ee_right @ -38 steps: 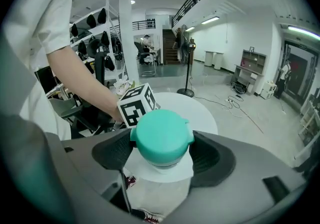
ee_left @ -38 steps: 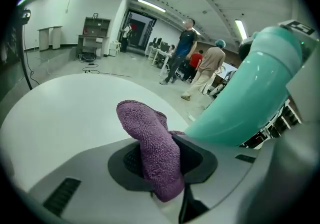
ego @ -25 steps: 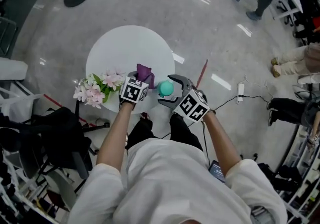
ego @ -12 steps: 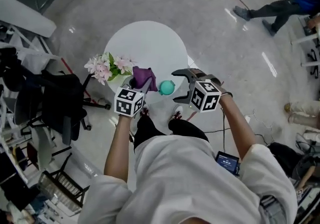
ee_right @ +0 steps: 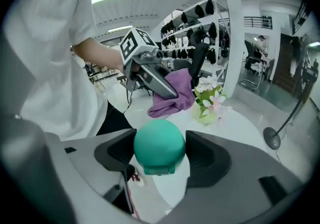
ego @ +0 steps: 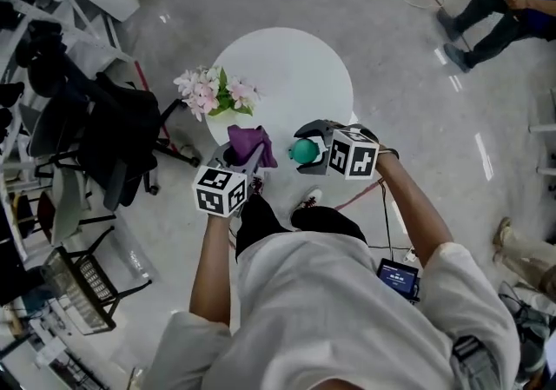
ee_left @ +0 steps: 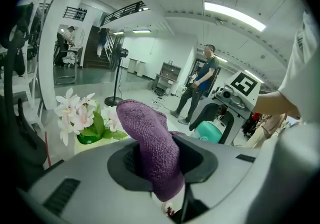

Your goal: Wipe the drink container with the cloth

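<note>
Head view: gripping a purple cloth (ego: 248, 143) in the left tongs (ego: 240, 155), bunched and poking up past the tips. Holding a green container (ego: 306, 152) in the right tongs (ego: 300, 150), having just closed in on it. Keeping both above the near edge of the round desk (ego: 295, 67), side by side but apart, cloth to the container's left. Flowers (ego: 213, 91) just beyond the cloth, at the desk's left rim.

Left gripper view: pinching the cloth (ee_left: 152, 153) tight between nearly closed pads. Looking past it to the container (ee_left: 210, 130), ahead and to the right, near.

Right gripper view: clasping the container (ee_right: 159, 145) by its round body, pads against both sides. Dome end away, flat collar toward the camera, so long axis apparently roughly along the tongs. Cloth (ee_right: 175, 98) ahead and slightly right here, hanging from the left tongs.

Likely next: bring the cloth across onto the exposed dome. Plenty of bare desk beyond. Mind the flowers on the cloth side and the drop past the near edge.
</note>
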Demonstrator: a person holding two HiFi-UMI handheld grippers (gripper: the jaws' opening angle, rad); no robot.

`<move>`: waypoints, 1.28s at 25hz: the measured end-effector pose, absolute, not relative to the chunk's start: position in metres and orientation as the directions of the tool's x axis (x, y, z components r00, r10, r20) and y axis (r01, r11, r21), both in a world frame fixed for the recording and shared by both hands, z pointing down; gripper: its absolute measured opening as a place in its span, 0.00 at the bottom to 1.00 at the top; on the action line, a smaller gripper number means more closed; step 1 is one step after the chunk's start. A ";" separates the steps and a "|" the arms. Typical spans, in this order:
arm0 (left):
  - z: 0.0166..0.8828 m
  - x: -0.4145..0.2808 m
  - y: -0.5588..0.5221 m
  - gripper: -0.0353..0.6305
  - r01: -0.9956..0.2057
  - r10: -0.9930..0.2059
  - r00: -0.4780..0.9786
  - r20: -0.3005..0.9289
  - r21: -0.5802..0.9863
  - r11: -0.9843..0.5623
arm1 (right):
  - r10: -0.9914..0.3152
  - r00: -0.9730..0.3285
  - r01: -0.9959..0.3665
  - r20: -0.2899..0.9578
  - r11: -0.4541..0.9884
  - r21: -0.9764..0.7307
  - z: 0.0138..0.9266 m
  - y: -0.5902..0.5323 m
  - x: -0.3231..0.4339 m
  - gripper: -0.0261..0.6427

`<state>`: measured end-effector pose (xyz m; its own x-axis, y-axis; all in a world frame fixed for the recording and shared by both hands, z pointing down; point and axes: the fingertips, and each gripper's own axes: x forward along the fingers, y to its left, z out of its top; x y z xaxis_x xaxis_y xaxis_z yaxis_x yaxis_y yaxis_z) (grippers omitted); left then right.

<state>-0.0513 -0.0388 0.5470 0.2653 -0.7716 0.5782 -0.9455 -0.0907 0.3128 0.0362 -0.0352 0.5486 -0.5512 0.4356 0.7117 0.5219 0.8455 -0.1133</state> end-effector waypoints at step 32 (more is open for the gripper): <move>0.645 0.052 -0.128 0.24 -0.427 -0.179 0.817 0.548 0.367 -0.826 | -0.466 -0.543 -0.688 0.699 0.724 -0.052 0.552 -0.094 0.052 0.51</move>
<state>0.0517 -0.1284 0.6449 0.8171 -0.1787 0.5482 -0.4272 -0.8261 0.3674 0.0517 -0.0935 0.5522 -0.5432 -0.4657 0.6986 -0.6875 0.7243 -0.0517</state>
